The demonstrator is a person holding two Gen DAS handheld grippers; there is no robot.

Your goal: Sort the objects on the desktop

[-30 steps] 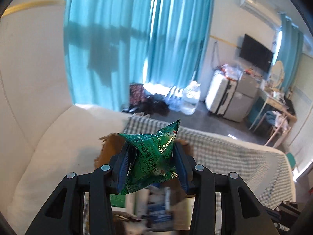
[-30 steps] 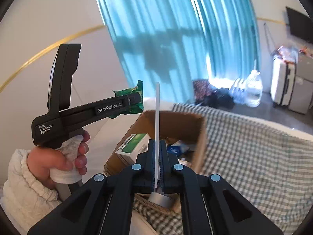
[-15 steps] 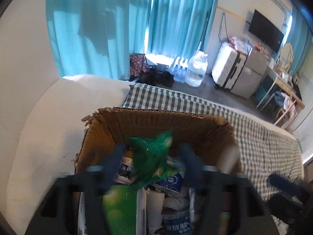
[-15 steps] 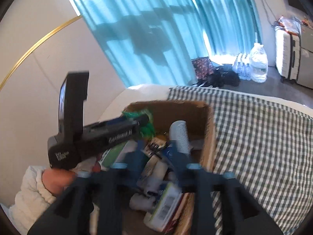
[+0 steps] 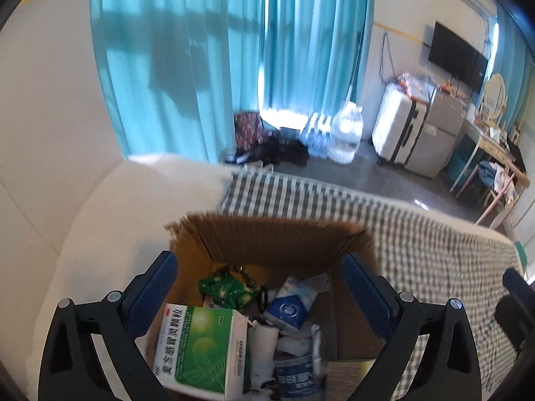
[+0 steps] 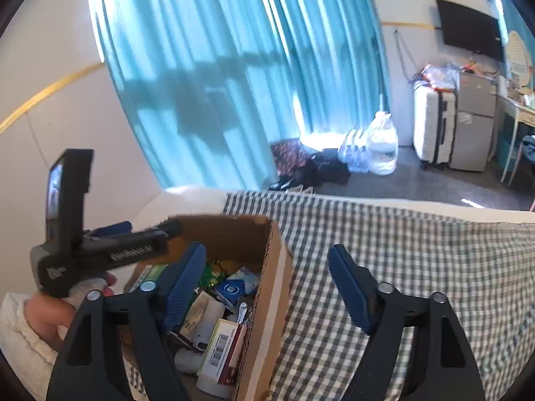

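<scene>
An open cardboard box [image 5: 267, 237] stands below my left gripper [image 5: 259, 264], whose jaws are opening wide with nothing between the pads. Inside the box lie a crumpled green packet [image 5: 230, 289], a green-and-white medicine box [image 5: 197, 344], a blue tissue pack [image 5: 291, 307] and several other small items. In the right wrist view my right gripper [image 6: 267, 250] hangs over the box's right wall [image 6: 271, 267]. Its jaws are opening too and hold nothing. A person's hand [image 6: 43, 310] grips the left gripper's handle at the left of that view.
The box rests on a green-and-white checked cloth [image 6: 401, 267] that spreads to the right. A white cushion [image 5: 100, 234] lies to its left. Teal curtains [image 5: 234, 67], water bottles [image 5: 344, 133] and a white suitcase [image 5: 398, 130] stand beyond on the floor.
The left gripper let go of the green packet, which now lies in the box. The right gripper opened and released the white comb. Both grippers dipped over the box.
</scene>
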